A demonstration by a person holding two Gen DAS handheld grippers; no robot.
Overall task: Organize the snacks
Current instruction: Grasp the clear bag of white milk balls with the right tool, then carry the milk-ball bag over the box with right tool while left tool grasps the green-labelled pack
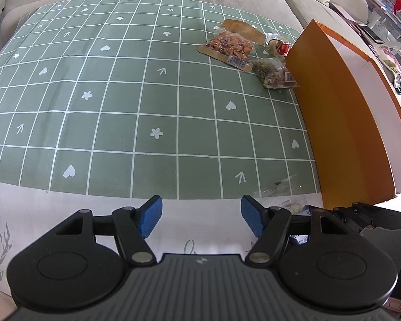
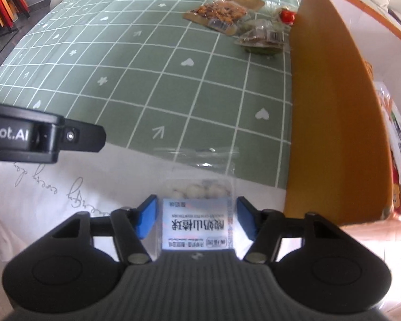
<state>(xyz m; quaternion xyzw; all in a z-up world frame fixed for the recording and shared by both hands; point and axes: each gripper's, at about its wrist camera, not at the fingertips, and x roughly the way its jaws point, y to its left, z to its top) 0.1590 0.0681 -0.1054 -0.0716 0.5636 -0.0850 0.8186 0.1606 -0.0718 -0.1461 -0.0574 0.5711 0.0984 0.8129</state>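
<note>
Through the left wrist view we see our left tool (image 1: 201, 215) with its blue pads spread wide and nothing between them, hanging over the white border of the checked green cloth (image 1: 120, 101) that covers the surface. Far across the cloth lie three snack bags: a nut bag (image 1: 228, 45) on a brown pack, a greenish bag (image 1: 274, 73) touching the orange box (image 1: 344, 123), and a small red-marked one (image 1: 279, 45) behind it. The box stands along the right edge of the cloth. Just right of the tool a clear pack (image 1: 283, 190) shows in part, with the right tool's black frame (image 1: 366, 214) over it

Through the right wrist view we see our right tool (image 2: 196, 215) straddling that clear pack (image 2: 197, 219), which holds white balls and bears a white label. The jaws stand at middling width, a pad close on each side of the label; we cannot tell whether they press it. The pack lies on the white border just beside the box (image 2: 331, 123), whose white inside holds a printed bag (image 2: 399, 139). The left tool's black arm (image 2: 48, 139) reaches in from the left. The other bags (image 2: 222, 10) lie far off beside the box's far end
</note>
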